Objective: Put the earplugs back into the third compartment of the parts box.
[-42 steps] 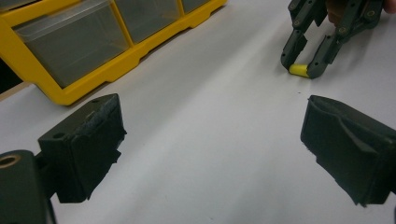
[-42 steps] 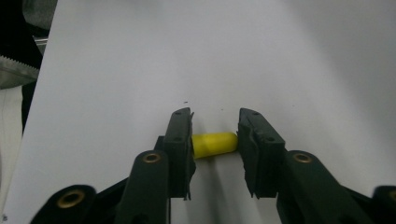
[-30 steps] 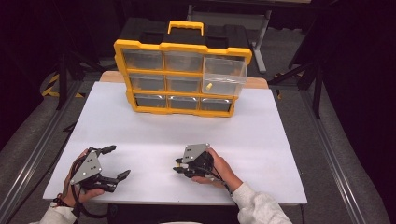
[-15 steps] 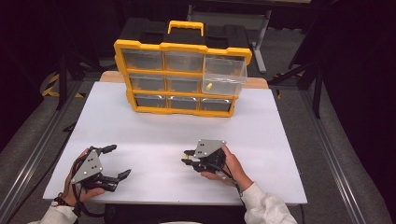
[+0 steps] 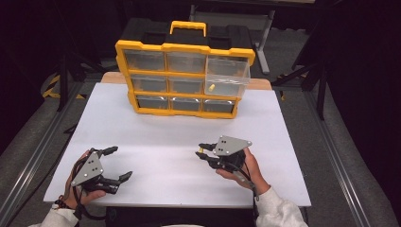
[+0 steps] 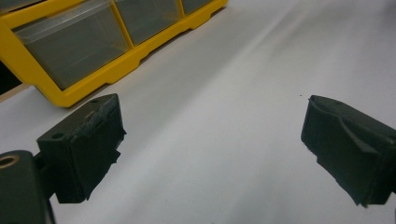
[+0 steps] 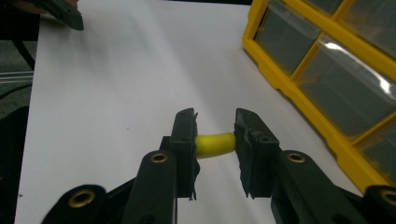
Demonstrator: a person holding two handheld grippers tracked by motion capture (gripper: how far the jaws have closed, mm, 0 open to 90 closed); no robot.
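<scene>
Gripping a small yellow peg (image 7: 215,144) crosswise, its long axis running from pad to pad, the right gripper (image 5: 202,152) hangs above the white bench (image 5: 156,127), fingers clenched on it. Ahead and to its right, well apart, stands the yellow organizer (image 5: 184,75), whose pulled-out drawer (image 5: 228,75) already holds a similar piece. The left gripper (image 5: 117,163), farther off, rests released.

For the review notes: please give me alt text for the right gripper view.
The right gripper is shut on a small yellow piece, held crosswise between its two black jaws above a white table. A yellow organizer with clear drawers stands at the right, and part of the other gripper shows at top left.
</scene>
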